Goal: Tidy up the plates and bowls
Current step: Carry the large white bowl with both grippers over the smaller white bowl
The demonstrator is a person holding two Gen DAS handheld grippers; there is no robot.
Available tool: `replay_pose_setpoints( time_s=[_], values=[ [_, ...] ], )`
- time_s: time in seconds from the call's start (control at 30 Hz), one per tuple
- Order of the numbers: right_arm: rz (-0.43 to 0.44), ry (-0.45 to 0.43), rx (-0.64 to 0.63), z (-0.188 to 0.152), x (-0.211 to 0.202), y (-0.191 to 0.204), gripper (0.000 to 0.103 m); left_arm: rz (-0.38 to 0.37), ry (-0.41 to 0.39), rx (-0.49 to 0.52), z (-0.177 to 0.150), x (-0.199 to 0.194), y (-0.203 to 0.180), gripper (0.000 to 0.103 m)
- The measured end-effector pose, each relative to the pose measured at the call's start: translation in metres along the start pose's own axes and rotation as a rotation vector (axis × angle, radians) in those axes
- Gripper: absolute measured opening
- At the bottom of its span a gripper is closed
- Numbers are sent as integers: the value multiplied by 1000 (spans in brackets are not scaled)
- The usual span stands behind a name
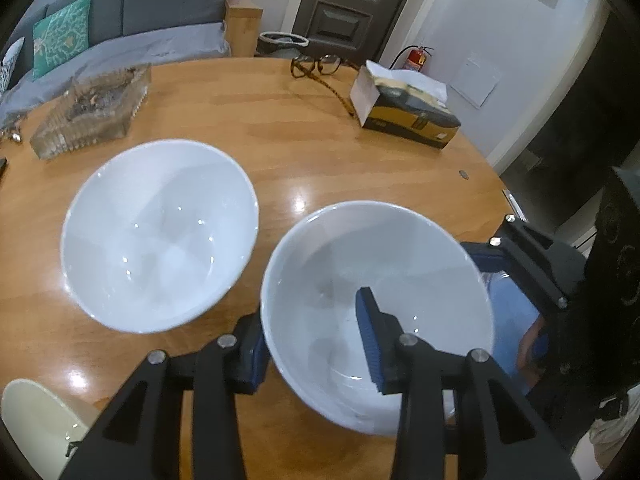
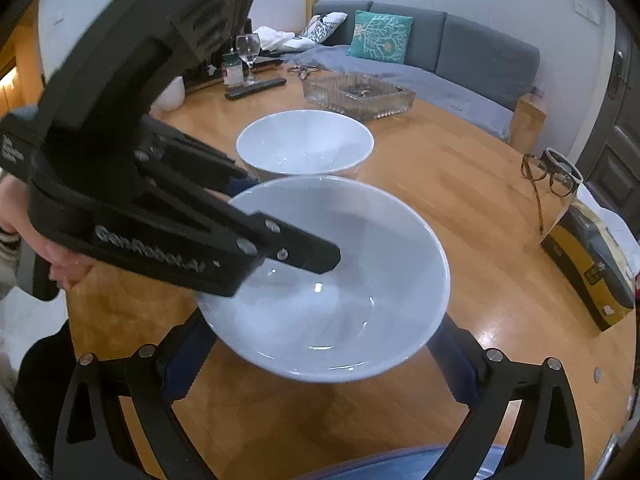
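Note:
Two white bowls are over a round wooden table. The near bowl is held off the table. My left gripper is shut on its rim, one blue pad inside and one outside. It enters the right wrist view from the left. My right gripper is open, its fingers spread wide on either side beneath this bowl; it shows at the right of the left wrist view. The second bowl stands on the table just beyond.
A glass ashtray, eyeglasses, a tissue box, a wine glass, a cream dish and remotes are on the table. A grey sofa lies behind.

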State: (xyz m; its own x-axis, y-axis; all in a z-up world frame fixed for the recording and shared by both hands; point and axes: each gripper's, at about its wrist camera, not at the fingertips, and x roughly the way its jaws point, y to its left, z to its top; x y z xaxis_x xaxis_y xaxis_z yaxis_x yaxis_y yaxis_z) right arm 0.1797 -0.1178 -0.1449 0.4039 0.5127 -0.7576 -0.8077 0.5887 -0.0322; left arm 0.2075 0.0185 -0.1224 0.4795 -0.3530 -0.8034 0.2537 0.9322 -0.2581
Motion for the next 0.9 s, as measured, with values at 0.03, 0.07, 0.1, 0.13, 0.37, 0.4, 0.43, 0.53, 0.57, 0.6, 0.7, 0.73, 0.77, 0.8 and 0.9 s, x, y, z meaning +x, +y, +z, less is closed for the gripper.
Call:
replay_pose_setpoints(
  time_s=[0.03,0.07,0.1,0.13,0.37,0.4,0.43,0.53,0.57,0.6,0.7,0.73,0.77,0.8,0.9],
  values=[
    [2,-5,4,0,-2,1,97,10,-4,12,0,-3,-3,35],
    [4,-10,6,0,-4,1,97,23,-8,25,0,-6,-6,35],
    [6,-16,9,0,-7,2,97,29,-12,31,0,-9,-8,35],
    [9,-24,11,1,-10,3,97,33,-17,35,0,-13,-9,35],
    [4,-61,3,9,-27,12,97,66,-58,62,0,-38,-16,35],
    [5,-64,3,10,-29,13,97,72,-62,65,0,-41,-16,35],
    [6,-69,3,12,-31,15,97,72,-65,65,-1,-43,-16,35],
    [-3,-79,-9,15,-36,21,97,68,-73,60,-1,-52,-15,35],
    [-6,-81,-13,17,-37,22,97,67,-76,55,-1,-55,-14,35],
    [-11,-82,-19,18,-38,24,97,68,-79,54,-2,-58,-14,35],
    [-17,-89,-29,22,-40,29,97,78,-91,60,-2,-67,-12,35],
    [-16,-93,-30,24,-41,31,97,78,-95,58,-3,-69,-12,35],
    [-13,-99,-32,26,-42,33,97,79,-101,56,-3,-73,-10,35],
    [-11,-102,-33,27,-44,34,97,80,-103,55,-3,-76,-9,35],
    [-11,-121,-41,33,-49,41,97,89,-118,51,-5,-87,-5,35]
  ],
)
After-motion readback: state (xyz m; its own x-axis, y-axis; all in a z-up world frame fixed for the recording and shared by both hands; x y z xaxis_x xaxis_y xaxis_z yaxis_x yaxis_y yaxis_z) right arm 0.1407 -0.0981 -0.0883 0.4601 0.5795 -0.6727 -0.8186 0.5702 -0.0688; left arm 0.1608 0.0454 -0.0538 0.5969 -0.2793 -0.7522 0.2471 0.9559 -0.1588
